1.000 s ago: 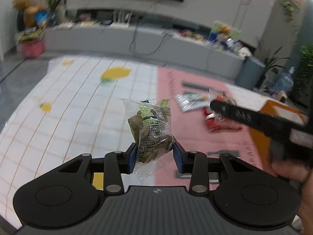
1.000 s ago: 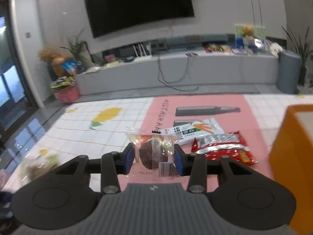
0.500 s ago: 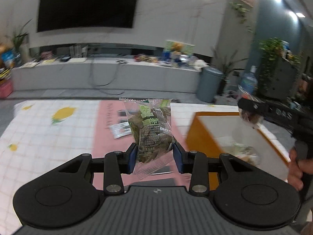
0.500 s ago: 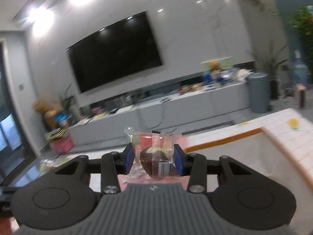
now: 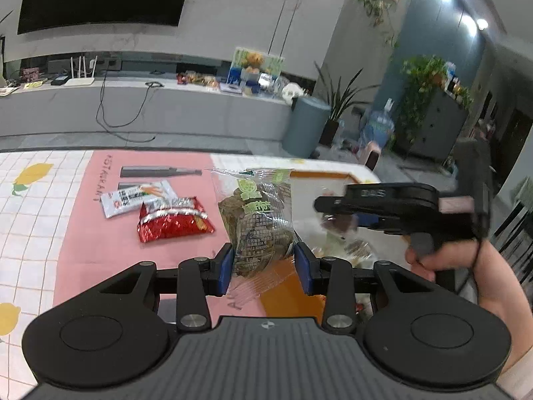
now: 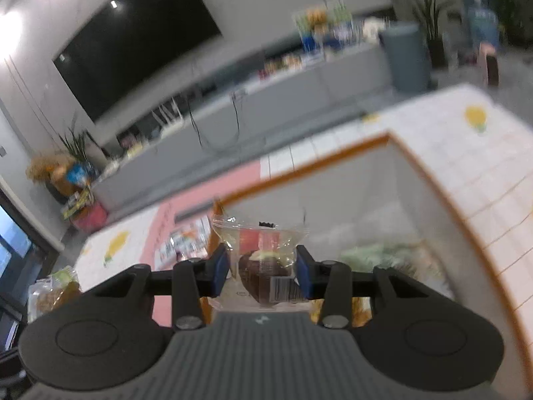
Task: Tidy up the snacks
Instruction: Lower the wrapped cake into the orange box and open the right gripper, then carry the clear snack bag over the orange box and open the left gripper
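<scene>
Between the blue pads of the left gripper [image 5: 263, 268], jaws clamped, stands a clear packet of dark green snack [image 5: 258, 223]; the right gripper [image 6: 262, 271] pinches a clear-wrapped brown sweet [image 6: 263, 266] over the orange-rimmed box [image 6: 433, 180], whose contents blur. Beyond, a red foil packet [image 5: 173, 220] lies on the desk [image 5: 40, 233].

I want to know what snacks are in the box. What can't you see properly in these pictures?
- Orange box contents: right wrist view, motion blur; only pale and greenish shapes.
- Same box, left wrist view: hidden behind the green-labelled snack packet and the right tool.
- Red snack bag and white packet lettering: too small.
</scene>
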A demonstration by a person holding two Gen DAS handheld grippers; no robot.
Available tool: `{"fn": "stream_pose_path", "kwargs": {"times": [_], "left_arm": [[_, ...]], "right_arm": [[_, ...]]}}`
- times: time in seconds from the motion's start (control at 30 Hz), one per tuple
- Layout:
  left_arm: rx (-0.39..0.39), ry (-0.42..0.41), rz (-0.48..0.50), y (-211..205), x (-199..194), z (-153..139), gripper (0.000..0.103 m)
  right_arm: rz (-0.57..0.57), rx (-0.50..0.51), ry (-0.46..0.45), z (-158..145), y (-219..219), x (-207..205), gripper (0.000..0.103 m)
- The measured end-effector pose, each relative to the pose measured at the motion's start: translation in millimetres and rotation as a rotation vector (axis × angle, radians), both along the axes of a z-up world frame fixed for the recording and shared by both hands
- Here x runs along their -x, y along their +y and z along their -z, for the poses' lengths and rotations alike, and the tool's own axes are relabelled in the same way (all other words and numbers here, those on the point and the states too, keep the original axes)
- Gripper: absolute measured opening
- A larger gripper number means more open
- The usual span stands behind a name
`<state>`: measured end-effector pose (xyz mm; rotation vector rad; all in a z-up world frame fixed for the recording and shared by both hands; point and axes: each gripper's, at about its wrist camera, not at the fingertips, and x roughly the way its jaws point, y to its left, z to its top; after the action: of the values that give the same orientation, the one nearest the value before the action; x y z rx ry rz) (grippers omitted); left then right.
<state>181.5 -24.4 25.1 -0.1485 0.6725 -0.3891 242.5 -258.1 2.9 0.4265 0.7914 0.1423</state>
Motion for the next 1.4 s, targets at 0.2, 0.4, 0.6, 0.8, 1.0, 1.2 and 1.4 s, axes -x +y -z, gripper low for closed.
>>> {"fn": "stream_pose_path", "kwargs": {"times": [0.2,0.4,0.6,0.8,1.0,1.2,1.4], "left_arm": [[-0.018,0.029,-0.021,6.7,4.8,12.7,0.044],[-0.013,0.02,-0.046,15.7,19.1,5.5,0.043],[-0.03,0.012,-0.039,11.2,27.7,-3.6,0.032],[-0.015,0.016,0.014,-10.7,22.6,-10.4,0.005],[-0.144,0.022,-0.04,-16.2,17.0,9.3,0.009],[-0.202,0.157,0.005,6.5,25.3,44.0,0.051],[-0.321,0.245,0.076,-4.4,26.9,84.1,0.076]], "right_arm": [[-0.051,0.048,0.092,21.6,20.1,-14.8,0.043],[-0.089,0.173,0.089,22.3,35.5,-12.1,0.046],[-0.039,0.113,0.044,7.3,22.1,2.1,0.076],[0.035,0.008,-0.068,-23.9,-6.0,38.2,0.076],[0.035,-0.039,-0.145,-45.2,-18.5,55.4,0.076],[0.07,-0.107,-0.151,-47.7,-26.1,57.6,0.076],[0.062,-0.13,-0.156,-50.4,-24.3,60.3,0.076]]}}
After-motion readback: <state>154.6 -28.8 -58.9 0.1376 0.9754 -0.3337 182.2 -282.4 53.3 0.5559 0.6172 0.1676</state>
